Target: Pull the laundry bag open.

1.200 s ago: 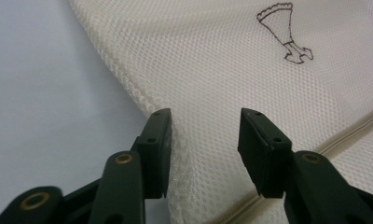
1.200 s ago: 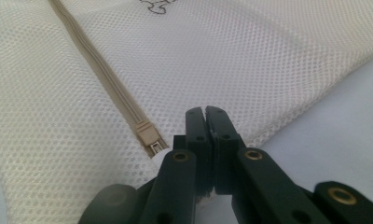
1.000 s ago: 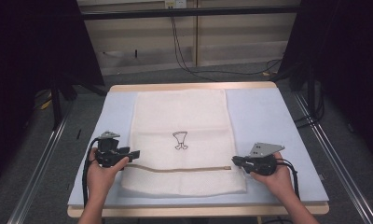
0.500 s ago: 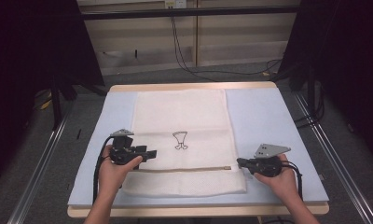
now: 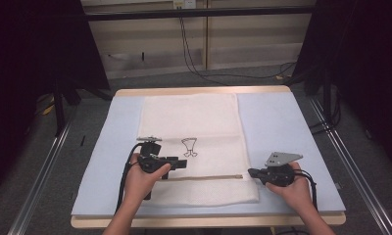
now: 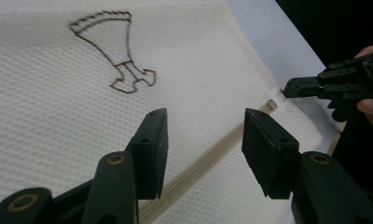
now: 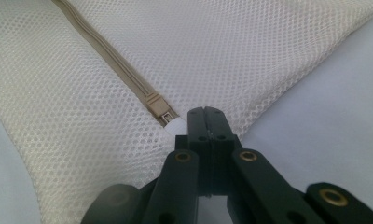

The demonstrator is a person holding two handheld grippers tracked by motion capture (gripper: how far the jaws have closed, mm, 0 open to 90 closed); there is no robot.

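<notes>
At the near edge of the desk, the white mesh laundry bag lies flat, its zipper running across it close to the person's side. The right claw is shut on the white pull tab of the zipper slider at the bag's right end; seen from above it sits just at the bag's right edge. The left claw hovers over the mesh just above the zipper line, left of the middle, jaws apart with nothing between them; they have just been closing somewhat. Beyond it, the brown embroidered figure marks the bag's centre, and the rest of the bag stretches toward the desk's far edge.

The work in hand looks like running the zipper: the pull is gripped, and the bag is not yet pinned. Next, the left claw should probably press or pinch the fabric beside the zipper so the bag holds flat while the right draws the slider along it.
</notes>
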